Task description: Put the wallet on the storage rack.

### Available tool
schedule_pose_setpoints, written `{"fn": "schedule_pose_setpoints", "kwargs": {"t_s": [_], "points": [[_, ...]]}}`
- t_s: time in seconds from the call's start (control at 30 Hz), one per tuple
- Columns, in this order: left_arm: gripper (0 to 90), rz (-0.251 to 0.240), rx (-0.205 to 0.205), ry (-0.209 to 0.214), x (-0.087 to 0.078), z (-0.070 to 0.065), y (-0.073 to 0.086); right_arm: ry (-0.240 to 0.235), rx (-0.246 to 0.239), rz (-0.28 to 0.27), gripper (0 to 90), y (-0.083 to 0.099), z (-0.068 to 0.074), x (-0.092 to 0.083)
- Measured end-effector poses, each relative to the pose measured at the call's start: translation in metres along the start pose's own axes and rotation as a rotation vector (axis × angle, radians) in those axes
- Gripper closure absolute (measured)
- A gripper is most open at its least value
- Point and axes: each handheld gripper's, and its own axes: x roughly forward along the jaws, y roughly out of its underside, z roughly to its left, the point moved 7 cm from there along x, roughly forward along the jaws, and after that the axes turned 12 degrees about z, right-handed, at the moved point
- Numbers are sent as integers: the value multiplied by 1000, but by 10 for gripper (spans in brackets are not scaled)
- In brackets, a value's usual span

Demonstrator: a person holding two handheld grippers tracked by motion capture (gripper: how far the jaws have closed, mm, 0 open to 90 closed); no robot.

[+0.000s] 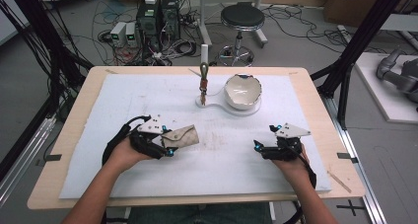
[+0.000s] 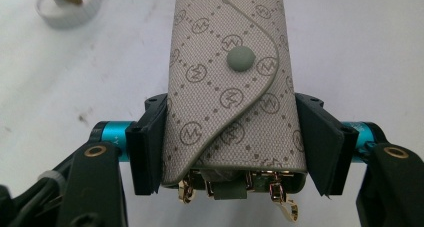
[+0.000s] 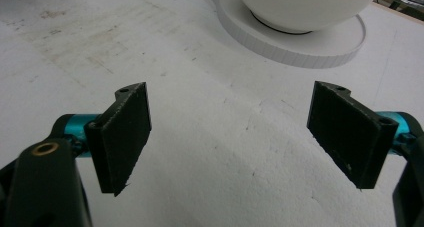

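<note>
Clamped across its width in the left hand-held gripper (image 1: 166, 144): beige monogram fabric key pouch (image 2: 232, 87), long axis running straight out along the jaws, towards the white ceramic bowl (image 1: 242, 92). Right hand-held gripper (image 1: 266, 146) released, empty, nearer that bowl.

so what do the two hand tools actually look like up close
Both are black-framed. The left tool and right tool each have two flat black rectangular pads on bright blue metal pins, with brass-ringed pivots. In the high view, each carries a grey three-cornered plate on top and a looping black cable. The forearms are bare.
</note>
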Motion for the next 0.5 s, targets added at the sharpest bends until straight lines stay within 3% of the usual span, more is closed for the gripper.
{"fn": "schedule_pose_setpoints", "kwargs": {"t_s": [0.23,0.5], "points": [[354,-49,20,-44,-13,11,-44,-6,2,-4,179,1,2,-2],[353,-56,68,-74,-15,27,-97,-14,-10,-5,179,-1,5,-1]]}}
